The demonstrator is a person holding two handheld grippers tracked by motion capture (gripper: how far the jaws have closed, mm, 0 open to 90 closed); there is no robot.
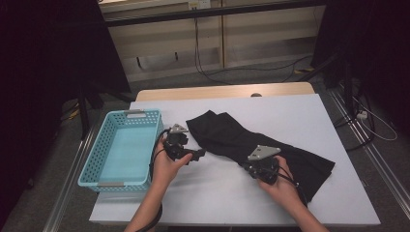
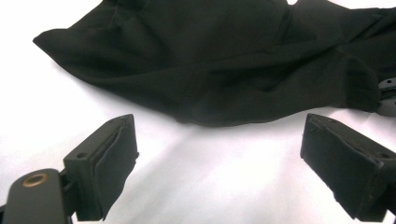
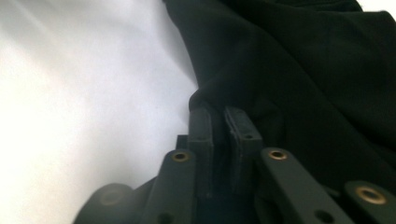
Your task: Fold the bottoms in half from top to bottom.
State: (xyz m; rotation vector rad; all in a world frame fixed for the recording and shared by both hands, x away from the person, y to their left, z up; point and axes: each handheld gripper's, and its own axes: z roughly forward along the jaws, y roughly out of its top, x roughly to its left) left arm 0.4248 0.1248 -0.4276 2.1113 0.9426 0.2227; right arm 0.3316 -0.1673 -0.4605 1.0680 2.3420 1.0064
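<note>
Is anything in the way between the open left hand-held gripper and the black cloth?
Nothing visible is. In the left gripper view, bare white table lies between the open left hand-held gripper and the edge of the black cloth.

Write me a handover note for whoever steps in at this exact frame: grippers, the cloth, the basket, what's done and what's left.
Right gripper: jaws nearly closed, pinching the near edge of the black cloth.
Left gripper: open, holding nothing, aimed at the cloth's edge just ahead of it.
Black cloth: lying rumpled across the middle of the white table, none of it lifted.
Blue basket: at the table's left edge, nothing inside.
Done: one grip taken.
Left: probably a second grip with the left gripper, then handling the cloth.
</note>
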